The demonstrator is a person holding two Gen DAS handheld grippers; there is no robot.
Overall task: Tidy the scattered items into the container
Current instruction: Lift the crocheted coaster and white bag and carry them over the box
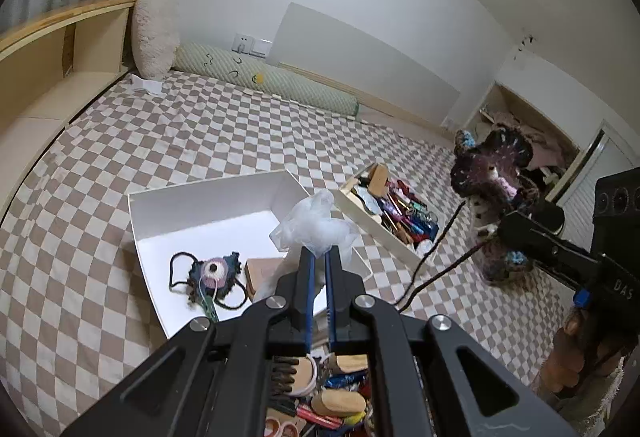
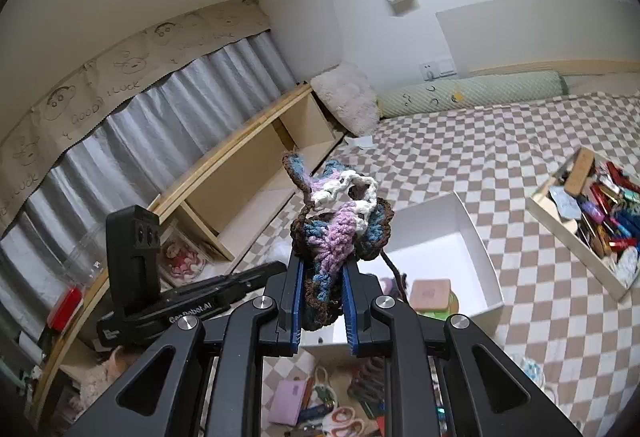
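Left gripper [image 1: 319, 253] pinches a crumpled clear plastic bag [image 1: 316, 223] above the white box [image 1: 208, 193] on the checkered bed [image 1: 160, 141]. To the right, the right gripper [image 2: 322, 269] is clamped on a crochet piece [image 2: 340, 221], held up in the air, its dark yarn hanging down
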